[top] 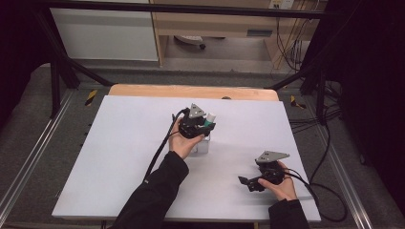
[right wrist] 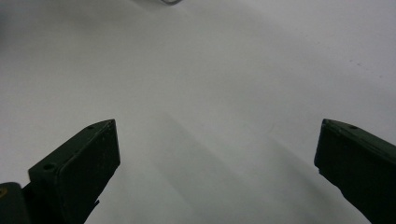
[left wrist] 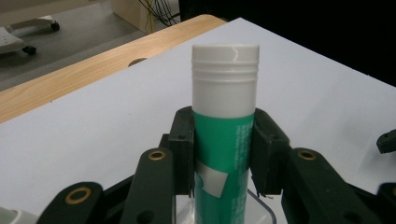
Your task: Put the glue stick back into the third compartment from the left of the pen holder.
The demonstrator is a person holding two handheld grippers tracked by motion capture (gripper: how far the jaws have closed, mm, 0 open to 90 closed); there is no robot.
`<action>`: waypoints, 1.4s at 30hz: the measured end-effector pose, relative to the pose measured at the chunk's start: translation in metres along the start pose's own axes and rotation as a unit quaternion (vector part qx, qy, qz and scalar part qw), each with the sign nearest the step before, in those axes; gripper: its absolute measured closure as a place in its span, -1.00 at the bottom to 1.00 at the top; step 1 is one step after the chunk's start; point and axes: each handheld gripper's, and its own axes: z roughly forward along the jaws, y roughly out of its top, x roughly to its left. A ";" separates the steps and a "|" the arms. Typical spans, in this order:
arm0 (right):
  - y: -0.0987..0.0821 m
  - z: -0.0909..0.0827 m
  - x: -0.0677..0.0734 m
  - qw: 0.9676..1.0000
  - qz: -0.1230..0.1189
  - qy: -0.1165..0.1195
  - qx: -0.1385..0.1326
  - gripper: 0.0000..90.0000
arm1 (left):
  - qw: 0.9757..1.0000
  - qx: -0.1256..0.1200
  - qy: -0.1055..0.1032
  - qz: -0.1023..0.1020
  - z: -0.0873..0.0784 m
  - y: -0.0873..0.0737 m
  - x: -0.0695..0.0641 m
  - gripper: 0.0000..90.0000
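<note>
Left gripper view showed the left gripper (left wrist: 224,154) clamped on a glue stick (left wrist: 225,116), its 2 black jaws pressed against the green body from either side, just below the white cap (left wrist: 225,79). The stick stood upright between them, cap uppermost, with a white patch on its green label. Its lower end sat over a clear plastic container (left wrist: 261,212), whose rim showed at the bottom edge of that view; whether the stick touched it could not be told.

From the high view, the left gripper (top: 203,125) was held near the middle of the white table (top: 119,157), toward its far side, with the glue stick (top: 209,120) poking out from it and the clear container (top: 200,145) just below. The right gripper (top: 248,182) rested low near the table's near right corner, well apart from the left one. In the right gripper view, its 2 jaws stood wide apart with nothing between them, over bare white tabletop (right wrist: 210,93).
</note>
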 end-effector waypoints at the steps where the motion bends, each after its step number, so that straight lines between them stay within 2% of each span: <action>1: 0.000 0.000 0.000 1.000 0.002 0.001 0.001 -0.99 | 1.000 0.004 0.000 0.000 0.001 -0.002 0.000 0.44; 6: 0.000 0.000 0.000 1.000 0.001 0.001 0.001 -0.98 | 1.000 0.012 -0.006 -0.004 0.003 -0.010 0.002 0.44; 9: 0.000 0.001 0.000 1.000 0.000 0.000 0.002 -0.98 | 1.000 0.009 -0.005 0.000 0.002 -0.010 0.001 0.44; 15: 0.000 0.001 0.001 1.000 0.000 0.001 0.003 -0.98 | 1.000 0.019 -0.004 0.010 -0.001 -0.010 0.003 0.43; 21: 0.000 0.001 0.001 1.000 0.000 0.003 0.004 -0.98 | 0.999 0.027 -0.009 0.019 -0.007 -0.009 0.003 0.27; 27: 0.000 0.002 0.001 1.000 -0.001 0.003 0.006 -0.98 | 0.999 0.019 -0.004 0.026 -0.025 -0.004 0.004 0.00; 34: 0.000 0.002 0.001 1.000 -0.001 0.003 0.006 -0.98 | 0.999 0.025 -0.008 0.039 -0.053 -0.004 0.008 -0.32; 38: -0.001 0.002 0.001 1.000 -0.001 0.003 0.005 -0.99 | 0.998 0.033 -0.006 0.051 -0.070 -0.011 0.011 -0.49; 42: 0.000 0.002 0.001 1.000 0.000 0.003 0.005 -0.99 | 0.997 0.041 -0.004 0.060 -0.086 -0.025 0.014 -0.63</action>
